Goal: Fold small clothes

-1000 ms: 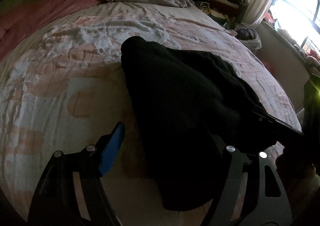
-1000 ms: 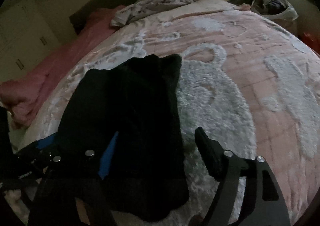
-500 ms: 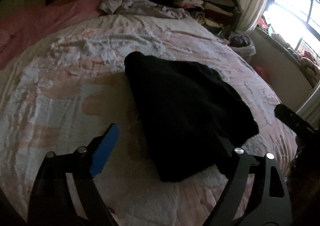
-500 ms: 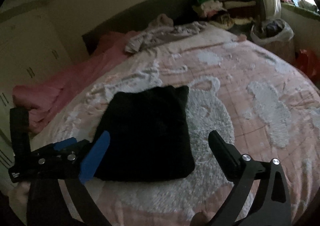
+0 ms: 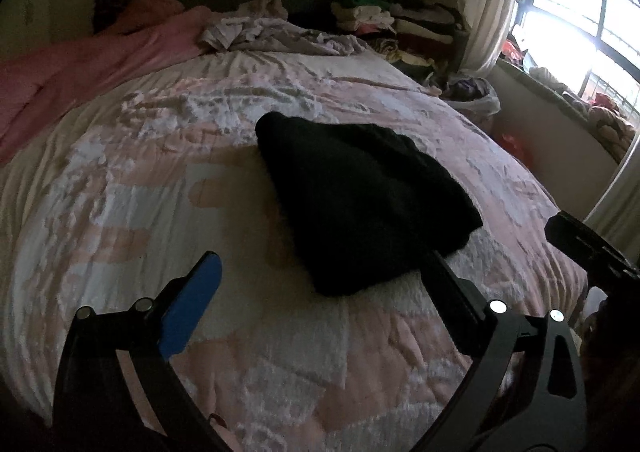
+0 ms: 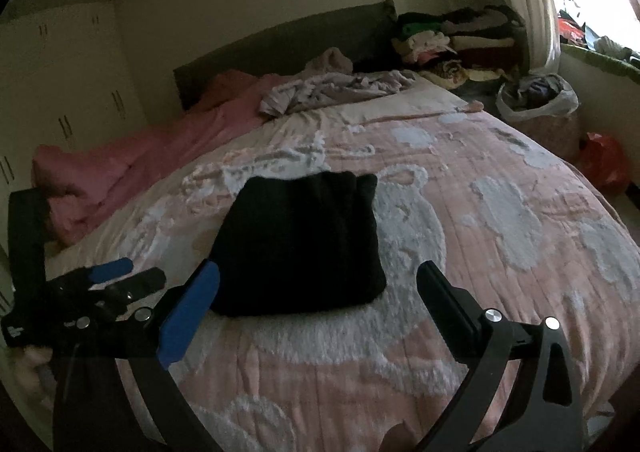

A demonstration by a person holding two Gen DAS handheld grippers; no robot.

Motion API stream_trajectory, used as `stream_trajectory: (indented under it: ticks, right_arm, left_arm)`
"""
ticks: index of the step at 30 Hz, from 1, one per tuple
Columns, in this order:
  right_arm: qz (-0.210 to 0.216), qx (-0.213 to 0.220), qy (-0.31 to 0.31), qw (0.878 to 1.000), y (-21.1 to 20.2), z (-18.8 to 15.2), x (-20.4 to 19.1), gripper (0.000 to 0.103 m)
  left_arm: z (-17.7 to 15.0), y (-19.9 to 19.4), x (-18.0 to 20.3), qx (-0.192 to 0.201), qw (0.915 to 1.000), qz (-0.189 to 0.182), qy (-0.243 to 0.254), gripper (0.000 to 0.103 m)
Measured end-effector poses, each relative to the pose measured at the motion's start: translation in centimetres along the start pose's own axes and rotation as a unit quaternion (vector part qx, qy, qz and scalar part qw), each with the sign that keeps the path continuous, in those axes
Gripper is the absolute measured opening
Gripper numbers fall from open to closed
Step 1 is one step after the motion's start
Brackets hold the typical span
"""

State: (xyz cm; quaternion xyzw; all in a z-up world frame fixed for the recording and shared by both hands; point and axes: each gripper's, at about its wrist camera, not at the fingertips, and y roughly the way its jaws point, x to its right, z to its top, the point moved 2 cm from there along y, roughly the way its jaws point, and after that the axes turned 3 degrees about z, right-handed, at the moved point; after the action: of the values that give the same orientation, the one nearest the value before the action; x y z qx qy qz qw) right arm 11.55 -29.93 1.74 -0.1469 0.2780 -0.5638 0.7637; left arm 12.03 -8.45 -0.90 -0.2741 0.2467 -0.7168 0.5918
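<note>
Item: black garment point(image 6: 300, 244), folded into a compact block, lying mid-bed on the pink blanket point(image 6: 500, 244).
Left gripper point(image 5: 320, 284), right gripper point(image 6: 318, 286): jaws wide apart, empty, above the bed.
Risk: thick layers may spring open; a careless regrasp could drag the top layer.

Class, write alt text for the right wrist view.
A folded black garment lies flat on a pink quilted bed, just beyond the open, empty right gripper. The left gripper shows at left.
</note>
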Motion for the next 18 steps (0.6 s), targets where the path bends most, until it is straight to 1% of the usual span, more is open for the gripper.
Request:
stream_trajectory:
  ticks: [8,18]
  right_arm:
    - [-0.021,-0.025,-0.005,0.999,0.3,-1.8,0.0,0.098]
    - [-0.022,-0.030,-0.008,0.999,0.1,-2.0,-0.2,0.098]
  left_arm:
    - [-1.8,-0.2,-0.2,-0.015,0.9999,0.004,-0.003,0.093]
    - [-2.0,-0.4,-0.1,-0.016,0.9999,0.003,-0.003,0.093]
